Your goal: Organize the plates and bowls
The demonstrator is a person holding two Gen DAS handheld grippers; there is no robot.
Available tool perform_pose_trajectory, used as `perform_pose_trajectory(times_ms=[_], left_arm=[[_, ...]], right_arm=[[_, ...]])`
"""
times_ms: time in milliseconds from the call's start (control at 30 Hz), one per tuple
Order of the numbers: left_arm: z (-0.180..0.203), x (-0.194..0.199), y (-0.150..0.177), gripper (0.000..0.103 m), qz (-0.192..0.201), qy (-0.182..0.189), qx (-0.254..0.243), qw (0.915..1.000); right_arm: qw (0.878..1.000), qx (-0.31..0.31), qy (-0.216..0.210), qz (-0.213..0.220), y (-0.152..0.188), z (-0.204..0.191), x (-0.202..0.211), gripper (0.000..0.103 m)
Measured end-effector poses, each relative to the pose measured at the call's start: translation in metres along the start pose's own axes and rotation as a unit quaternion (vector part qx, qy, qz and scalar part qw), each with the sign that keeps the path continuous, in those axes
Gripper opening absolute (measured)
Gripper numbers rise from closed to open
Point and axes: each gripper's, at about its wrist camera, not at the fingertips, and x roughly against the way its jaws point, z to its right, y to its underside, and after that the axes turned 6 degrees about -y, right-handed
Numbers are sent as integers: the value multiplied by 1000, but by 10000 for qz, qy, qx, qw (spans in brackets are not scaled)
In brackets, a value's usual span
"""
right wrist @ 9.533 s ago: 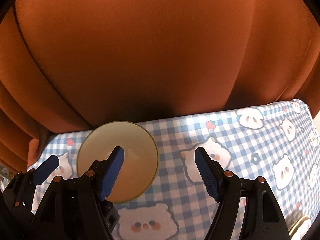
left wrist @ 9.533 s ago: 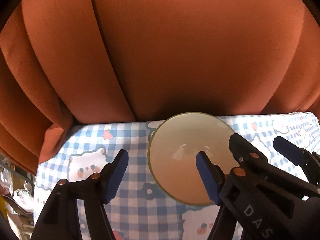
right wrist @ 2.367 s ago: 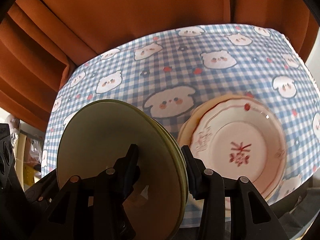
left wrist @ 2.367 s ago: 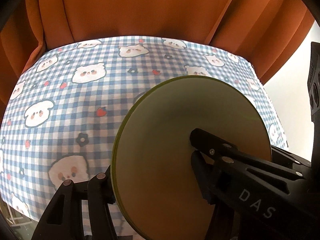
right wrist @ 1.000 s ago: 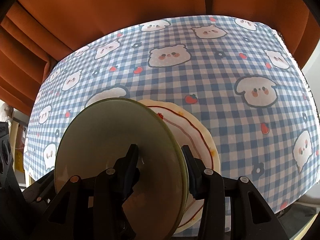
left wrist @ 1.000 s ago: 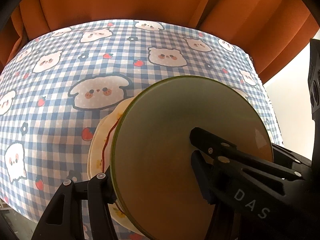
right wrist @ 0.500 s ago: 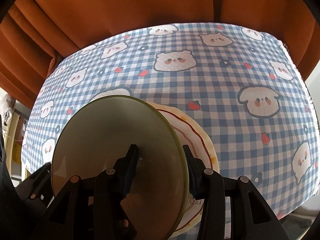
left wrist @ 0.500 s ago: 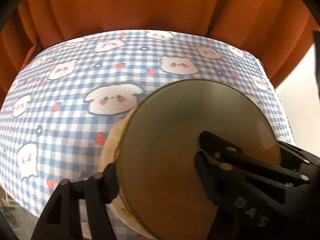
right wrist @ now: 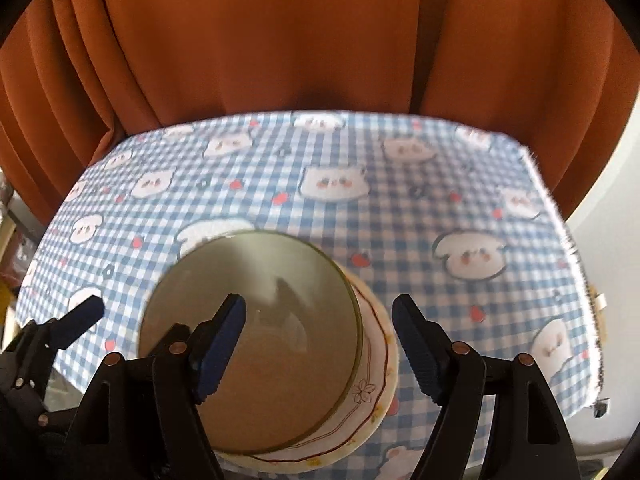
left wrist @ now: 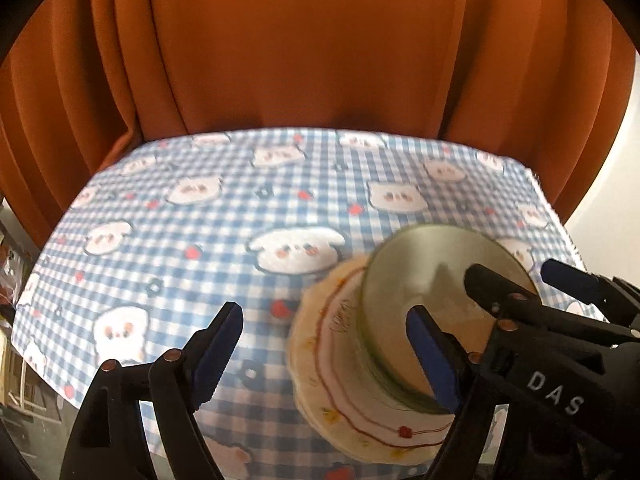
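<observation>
Release is what has just happened: both sets of jaws have been opening in the last moment, and nothing is clamped in either now. Your left gripper (left wrist: 324, 346) stands apart with only its right pad in front of the green bowl (left wrist: 436, 316), not pressing it; your right gripper (right wrist: 318, 344) is likewise apart, its left pad over the bowl's inside and clear of it. A second ago you carried that bowl between both grippers; now it sits on the patterned plate (left wrist: 340, 364) near the front edge of the counter (left wrist: 200, 240) with its checked cloth. That stacking step looks done to me. Draw both grippers back without brushing the rim, since the bowl sits off-centre on the plate.
</observation>
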Motion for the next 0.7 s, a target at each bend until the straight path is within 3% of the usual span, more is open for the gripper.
perform_pose_trajectory(times_ms=[267,433,700], left_arm=[[-52,39,15,96,506,-50,-59,9987],[-85,57,35,99,813,-50,-161,9965],[-137,69,67,101,883,-176,-72,9959]], right_arm=[[9976,-188,284,601,20,-38,44,91],[9958,-303,224,832,45,-65,61,93],[9927,-277,271,1139,87,-105,70,97]])
